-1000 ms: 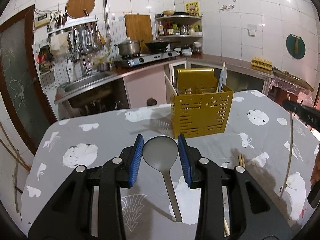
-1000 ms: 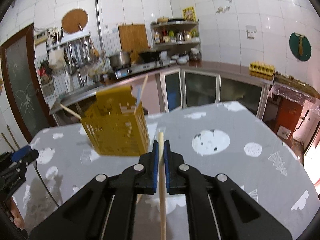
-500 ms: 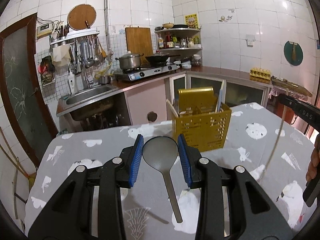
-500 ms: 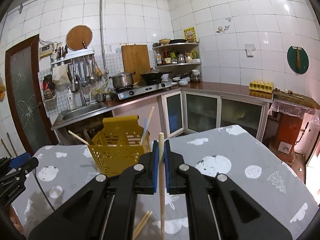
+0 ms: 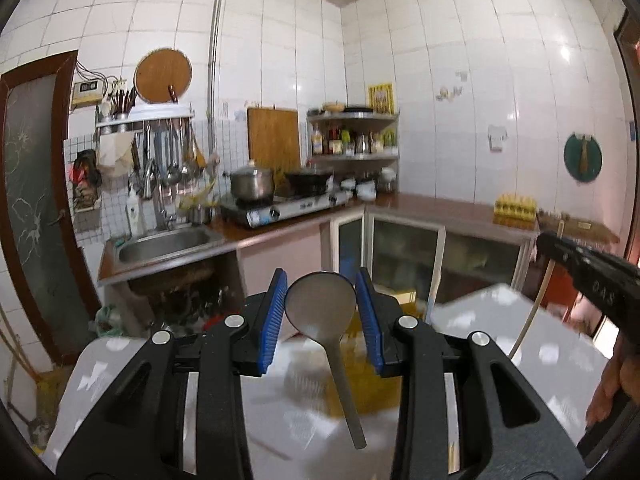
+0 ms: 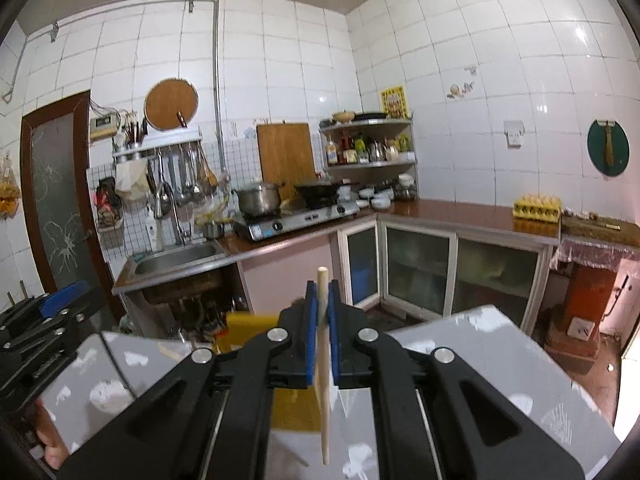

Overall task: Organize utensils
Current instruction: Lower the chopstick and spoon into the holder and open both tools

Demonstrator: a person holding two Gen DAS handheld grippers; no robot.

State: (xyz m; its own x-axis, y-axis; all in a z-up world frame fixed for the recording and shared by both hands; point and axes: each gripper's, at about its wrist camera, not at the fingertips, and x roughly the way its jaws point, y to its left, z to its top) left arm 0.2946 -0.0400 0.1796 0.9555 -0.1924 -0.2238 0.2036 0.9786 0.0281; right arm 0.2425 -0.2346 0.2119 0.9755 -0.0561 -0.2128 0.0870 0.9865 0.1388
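White-tiled kitchen walls are seen behind a grey patterned table (image 6: 500,344). On the right gripper (image 6: 322,320), seen from the left view, faint lettering is visible but cannot be read with certainty. One metal ladle (image 5: 323,312) is held bowl-up between the blue pads of the left gripper (image 5: 322,316), which are closed against it. One wooden chopstick (image 6: 322,344) is pinched upright by the right gripper. One yellow utensil caddy (image 6: 256,328), blurred, is seen on the table beyond both grippers.
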